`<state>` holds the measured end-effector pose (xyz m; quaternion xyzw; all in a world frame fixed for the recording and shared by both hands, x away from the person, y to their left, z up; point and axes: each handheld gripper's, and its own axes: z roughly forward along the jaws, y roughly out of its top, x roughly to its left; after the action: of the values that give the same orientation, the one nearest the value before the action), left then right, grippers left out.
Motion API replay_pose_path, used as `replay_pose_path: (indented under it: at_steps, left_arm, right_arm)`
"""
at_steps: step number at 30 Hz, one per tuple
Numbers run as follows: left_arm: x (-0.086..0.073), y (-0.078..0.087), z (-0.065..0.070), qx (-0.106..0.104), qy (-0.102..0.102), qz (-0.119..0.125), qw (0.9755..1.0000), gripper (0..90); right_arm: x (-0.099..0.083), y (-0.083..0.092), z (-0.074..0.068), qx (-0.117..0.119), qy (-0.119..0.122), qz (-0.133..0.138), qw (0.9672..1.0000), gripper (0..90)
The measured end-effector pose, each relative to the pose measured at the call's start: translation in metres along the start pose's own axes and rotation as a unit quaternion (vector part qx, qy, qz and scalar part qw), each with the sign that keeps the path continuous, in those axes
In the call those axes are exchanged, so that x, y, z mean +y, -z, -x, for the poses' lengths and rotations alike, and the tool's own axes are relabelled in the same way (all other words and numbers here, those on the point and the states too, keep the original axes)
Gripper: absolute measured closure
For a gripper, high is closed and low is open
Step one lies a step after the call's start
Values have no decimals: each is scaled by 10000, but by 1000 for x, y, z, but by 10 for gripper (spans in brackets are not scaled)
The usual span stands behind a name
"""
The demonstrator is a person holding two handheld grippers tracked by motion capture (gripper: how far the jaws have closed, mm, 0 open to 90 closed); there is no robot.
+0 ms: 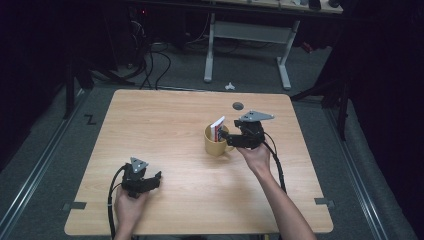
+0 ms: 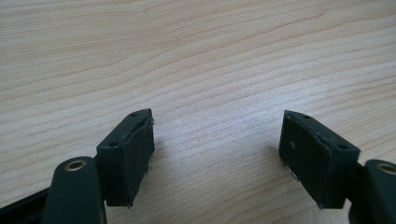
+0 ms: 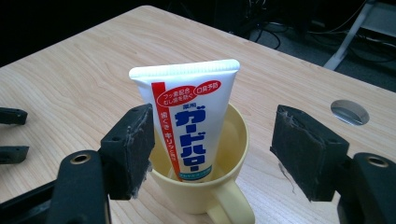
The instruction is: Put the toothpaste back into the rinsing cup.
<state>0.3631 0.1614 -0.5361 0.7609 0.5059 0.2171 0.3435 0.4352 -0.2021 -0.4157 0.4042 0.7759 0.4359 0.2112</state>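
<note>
**Evidently a tube stood in the mug, and our right jaws were spread around it**

Seen from the high view, our right gripper [image 1: 231,137] sat just beside the yellow mug [image 1: 215,143], which stood right of the middle of the wooden table [image 1: 165,125]. A toothpaste tube [image 1: 217,127] rose out of the mug, leaning a little. Our left gripper [image 1: 150,178] rested near the table's near edge, well apart from the mug, with nothing in it. We judged the step in hand to be either a grasp of the tube about to begin or a release just made; these pictures could not settle which. Bare wood lay all around the mug, and the far and right edges were well clear of it. A round grommet hole [image 1: 238,105] lay beyond the mug.

Through the left gripper view, the left gripper [image 2: 217,154] had its jaws wide apart over plain tabletop, close above or on the wood, holding nothing.

Through the right gripper view, the right gripper [image 3: 212,154] stood with its jaws spread wide to either side of the toothpaste tube [image 3: 187,121]. The left pad [image 3: 133,149] was near or against the tube's edge; we could not tell if it touched. The other pad was clearly apart. The tube stood cap down inside the yellow mug [image 3: 201,186], crimped end up, and the mug's handle pointed toward us. If a grasp was next, we judged it called for closing squarely on the tube's flat faces above the rim, then lifting straight up so the mug would not tip.
</note>
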Motion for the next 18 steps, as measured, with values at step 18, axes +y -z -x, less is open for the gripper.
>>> replay_pose_path:
  at_steps: [18]
  left_arm:
    - [0,0,0,2,-3,-1,10000,268]
  right_arm:
    - [-3,22,7,3,-118,190,9997,316]
